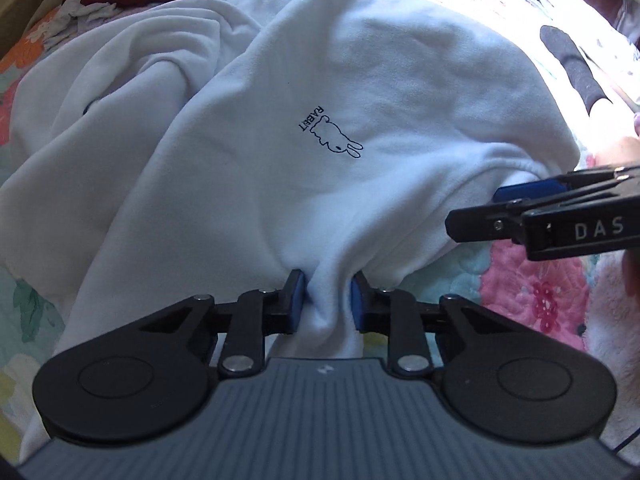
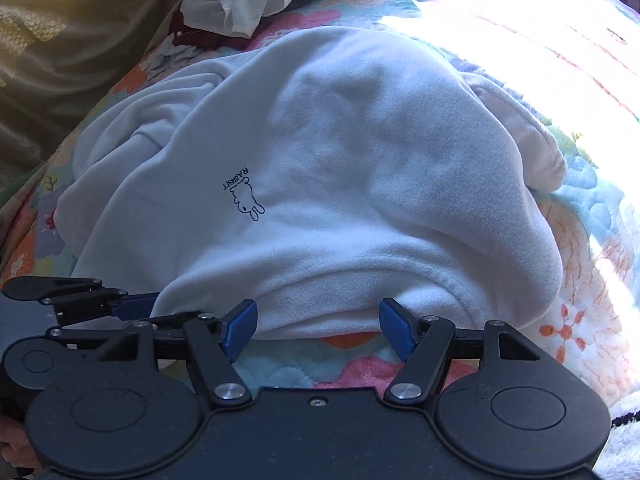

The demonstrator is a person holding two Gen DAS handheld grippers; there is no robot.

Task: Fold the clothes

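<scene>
White fleece top (image 1: 320,92) on the bed: left tool (image 1: 326,300) clenched on a pinch of near hem, right tool (image 2: 318,328) released just short of it, so bite equally deep, probably both layers, before lifting.

White fleece top (image 1: 360,80), navy rabbit print (image 1: 334,138); floral quilt (image 1: 536,280), perhaps pastel.

Strong daylight from upper right; quilt (image 2: 520,20) there blown out to white. Near side in soft bluish shadow. Fisheye bending at edges, dark corner vignette. Focus acceptable centrally.
</scene>
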